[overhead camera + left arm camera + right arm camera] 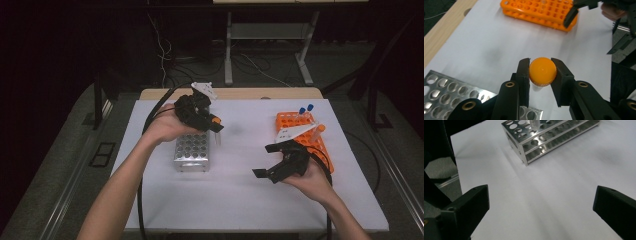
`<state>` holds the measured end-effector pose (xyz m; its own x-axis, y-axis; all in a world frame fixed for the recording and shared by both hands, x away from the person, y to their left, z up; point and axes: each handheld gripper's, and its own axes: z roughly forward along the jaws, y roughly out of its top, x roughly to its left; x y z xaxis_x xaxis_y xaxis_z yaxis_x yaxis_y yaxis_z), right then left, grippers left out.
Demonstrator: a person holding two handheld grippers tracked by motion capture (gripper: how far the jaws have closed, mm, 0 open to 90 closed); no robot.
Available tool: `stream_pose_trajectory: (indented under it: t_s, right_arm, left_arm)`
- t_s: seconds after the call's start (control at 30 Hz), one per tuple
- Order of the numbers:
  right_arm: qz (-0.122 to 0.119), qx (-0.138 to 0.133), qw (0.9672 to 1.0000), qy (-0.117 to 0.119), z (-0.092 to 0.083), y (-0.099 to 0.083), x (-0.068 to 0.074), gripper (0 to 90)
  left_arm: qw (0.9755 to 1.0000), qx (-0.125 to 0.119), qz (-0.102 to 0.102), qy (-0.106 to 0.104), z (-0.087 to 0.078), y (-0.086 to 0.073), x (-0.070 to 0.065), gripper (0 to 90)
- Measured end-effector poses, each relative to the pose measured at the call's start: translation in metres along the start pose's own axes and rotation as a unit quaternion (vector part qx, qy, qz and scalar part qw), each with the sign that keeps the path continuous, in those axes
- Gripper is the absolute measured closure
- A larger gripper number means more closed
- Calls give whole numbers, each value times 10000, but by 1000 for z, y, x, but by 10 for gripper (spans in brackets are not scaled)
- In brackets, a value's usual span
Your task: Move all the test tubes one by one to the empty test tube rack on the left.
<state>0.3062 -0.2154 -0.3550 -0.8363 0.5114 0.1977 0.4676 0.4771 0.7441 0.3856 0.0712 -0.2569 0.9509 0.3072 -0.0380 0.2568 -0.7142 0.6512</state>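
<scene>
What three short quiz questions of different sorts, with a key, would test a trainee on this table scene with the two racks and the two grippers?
1. True or false: the left gripper is shut on an orange-capped tube.
2. Which rack stands nearest the left gripper: A, the metal rack, or B, the orange rack?
3. What lies between the jaws of the right gripper?

Key
1. True.
2. A, the metal rack.
3. Nothing: the jaws stand wide open over the white table.
</scene>
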Motion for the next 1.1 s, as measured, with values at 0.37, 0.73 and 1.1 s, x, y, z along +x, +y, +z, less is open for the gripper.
stream_pose_trajectory:
  t_s: [0.37,0.73,1.1]
  right_arm:
    - [332,-271,9991,-53,-17,-24,-6,2]
    - [479,-308,9982,-160,-27,-43,-11,2]
    - [626,-318,9972,-251,-33,-55,-16,2]
  left_arm:
    - [9995,-17,-216,246,-6,1,24,686]
    - [9973,-5,-560,472,-1,4,64,687]
    - [9906,-91,-1047,871,5,1,109,687]
